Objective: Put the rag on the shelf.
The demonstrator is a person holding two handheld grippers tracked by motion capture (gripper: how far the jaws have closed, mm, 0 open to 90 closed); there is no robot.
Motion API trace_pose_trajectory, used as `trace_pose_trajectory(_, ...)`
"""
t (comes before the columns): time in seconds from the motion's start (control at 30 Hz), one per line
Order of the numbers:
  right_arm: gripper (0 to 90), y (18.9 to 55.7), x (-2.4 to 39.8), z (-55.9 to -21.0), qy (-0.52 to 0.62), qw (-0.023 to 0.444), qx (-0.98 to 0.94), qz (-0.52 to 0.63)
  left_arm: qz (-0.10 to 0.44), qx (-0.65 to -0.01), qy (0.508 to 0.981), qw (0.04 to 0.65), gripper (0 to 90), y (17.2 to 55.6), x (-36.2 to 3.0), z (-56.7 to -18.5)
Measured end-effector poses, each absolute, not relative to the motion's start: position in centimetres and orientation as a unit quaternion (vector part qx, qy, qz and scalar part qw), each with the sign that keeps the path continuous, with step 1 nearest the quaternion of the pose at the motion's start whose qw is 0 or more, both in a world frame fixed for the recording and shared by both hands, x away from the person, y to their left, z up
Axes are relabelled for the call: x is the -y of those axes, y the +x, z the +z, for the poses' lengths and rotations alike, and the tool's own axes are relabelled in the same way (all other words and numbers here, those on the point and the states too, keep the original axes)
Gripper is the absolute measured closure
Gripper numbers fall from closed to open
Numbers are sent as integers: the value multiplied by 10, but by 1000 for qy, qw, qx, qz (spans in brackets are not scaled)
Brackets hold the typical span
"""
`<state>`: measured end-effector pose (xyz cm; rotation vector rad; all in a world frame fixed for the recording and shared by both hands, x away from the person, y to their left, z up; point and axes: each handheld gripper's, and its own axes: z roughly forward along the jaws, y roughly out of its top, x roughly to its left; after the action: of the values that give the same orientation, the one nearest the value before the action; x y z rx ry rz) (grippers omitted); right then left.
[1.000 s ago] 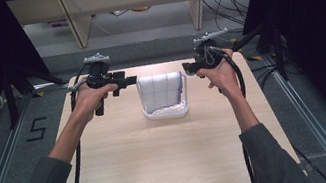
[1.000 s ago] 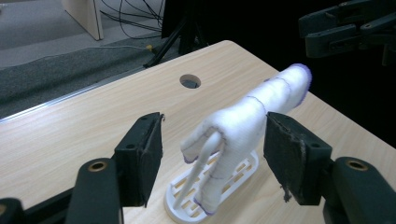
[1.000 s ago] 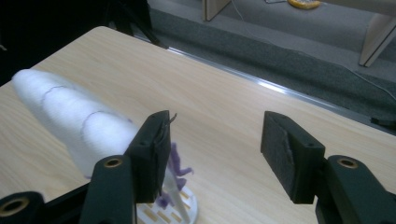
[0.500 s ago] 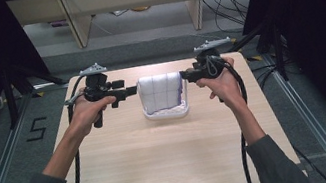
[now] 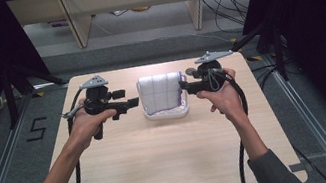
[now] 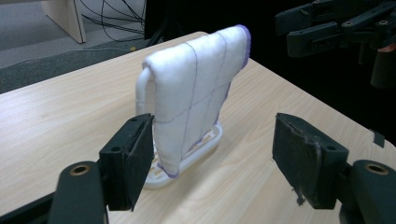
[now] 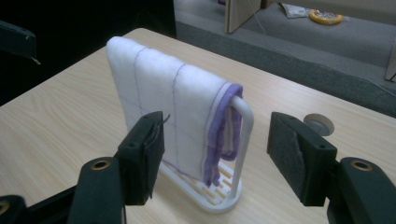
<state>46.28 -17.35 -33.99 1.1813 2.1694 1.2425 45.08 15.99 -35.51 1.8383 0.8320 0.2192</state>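
My left gripper (image 5: 133, 102) has its jaws apart, just been widening, nothing between them; my right gripper (image 5: 184, 86) likewise. The cloth (image 5: 162, 93) hangs between them at mid-desk (image 5: 163, 162), white with a thin purple grid, draped over a white rack (image 7: 243, 140). Right gripper view catches its purple hem at three o'clock; left gripper view shows the rack's slatted base.

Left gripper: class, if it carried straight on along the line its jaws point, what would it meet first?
Most likely the white towel hanging over its rack; the left gripper stands open, aimed at the towel's near edge, though depth is uncertain.
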Motion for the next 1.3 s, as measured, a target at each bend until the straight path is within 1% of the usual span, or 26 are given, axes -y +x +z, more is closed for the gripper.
trace_pose_trajectory(0.1,360,456,174,-343,421,189,-767,446,95,-343,768,532,285,441,-161,-361)
trace_pose_trajectory(0.23,316,449,173,-350,419,181,-766,453,89,-338,768,538,280,430,-163,-369)
trace_pose_trajectory(0.27,304,448,173,-352,417,185,-767,452,90,-336,771,534,279,427,-164,-370)
trace_pose_trajectory(0.37,278,442,171,-359,424,177,-759,460,96,-328,779,525,271,420,-165,-374)
trace_pose_trajectory(0.47,275,442,172,-364,419,177,-764,457,97,-324,779,528,260,413,-165,-378)
trace_pose_trajectory(0.5,274,442,173,-365,408,185,-767,460,96,-324,778,529,259,411,-166,-380)
trace_pose_trajectory(0.53,275,440,172,-366,423,176,-761,460,93,-323,776,533,258,408,-167,-382)
trace_pose_trajectory(0.6,275,436,172,-368,428,162,-759,462,89,-314,789,520,256,406,-166,-385)
trace_pose_trajectory(0.63,275,437,174,-368,415,173,-764,462,95,-316,788,520,257,403,-166,-386)
trace_pose_trajectory(0.67,275,436,175,-368,419,174,-762,462,96,-316,787,520,258,402,-165,-388)
trace_pose_trajectory(0.7,275,434,174,-368,423,167,-759,465,93,-315,792,514,258,402,-164,-390)
trace_pose_trajectory(0.83,275,429,175,-368,421,172,-758,468,77,-317,794,514,258,400,-162,-396)
trace_pose_trajectory(0.97,275,426,176,-372,418,171,-754,478,82,-320,792,513,258,398,-163,-397)
trace_pose_trajectory(1.0,275,426,177,-372,417,163,-759,474,83,-320,794,510,257,397,-163,-398)
trace_pose_trajectory(1.03,275,426,177,-374,413,169,-758,475,80,-319,794,511,257,397,-163,-399)
trace_pose_trajectory(1.13,274,424,177,-375,409,167,-762,474,87,-324,796,503,257,396,-162,-403)
trace_pose_trajectory(1.17,274,421,177,-375,416,154,-762,472,84,-320,797,505,257,396,-161,-405)
trace_pose_trajectory(1.2,274,422,178,-376,405,165,-767,470,80,-319,797,506,257,395,-160,-406)
trace_pose_trajectory(1.27,274,419,178,-376,415,157,-764,468,79,-315,802,500,257,394,-159,-409)
trace_pose_trajectory(1.3,274,421,179,-378,404,165,-768,470,85,-316,803,499,257,393,-158,-411)
